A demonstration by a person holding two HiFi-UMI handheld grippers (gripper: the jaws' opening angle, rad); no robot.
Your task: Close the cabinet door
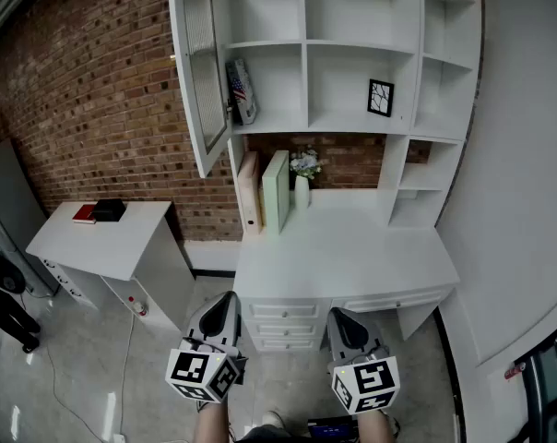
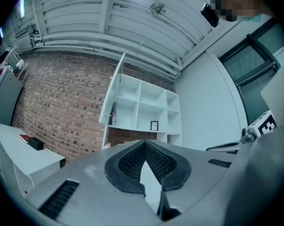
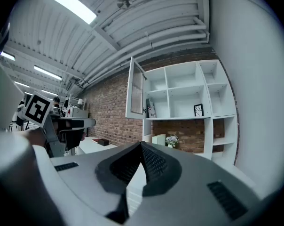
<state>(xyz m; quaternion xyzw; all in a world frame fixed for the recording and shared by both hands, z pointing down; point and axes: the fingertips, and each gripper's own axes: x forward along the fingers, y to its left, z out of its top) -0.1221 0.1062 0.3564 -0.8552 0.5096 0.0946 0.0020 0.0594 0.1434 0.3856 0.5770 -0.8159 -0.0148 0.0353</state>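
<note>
The cabinet door [image 1: 197, 72], white-framed with a ribbed glass panel, stands swung open at the left end of the white wall shelf unit [image 1: 352, 44]. It also shows far ahead in the left gripper view [image 2: 113, 95] and the right gripper view [image 3: 135, 94]. Both grippers hang low in front of the desk, well short of the door. My left gripper [image 1: 219, 314] [image 2: 145, 147] is shut with nothing in it. My right gripper [image 1: 345, 326] [image 3: 141, 149] has its jaws together too, also empty.
A white desk [image 1: 352, 247] with drawers [image 1: 288, 326] stands under the shelves, bearing upright books [image 1: 265, 192] and a small flower vase [image 1: 303, 178]. A framed picture [image 1: 381, 97] sits on a shelf. A low white side table [image 1: 122, 238] with a red book and a black box stands at the left.
</note>
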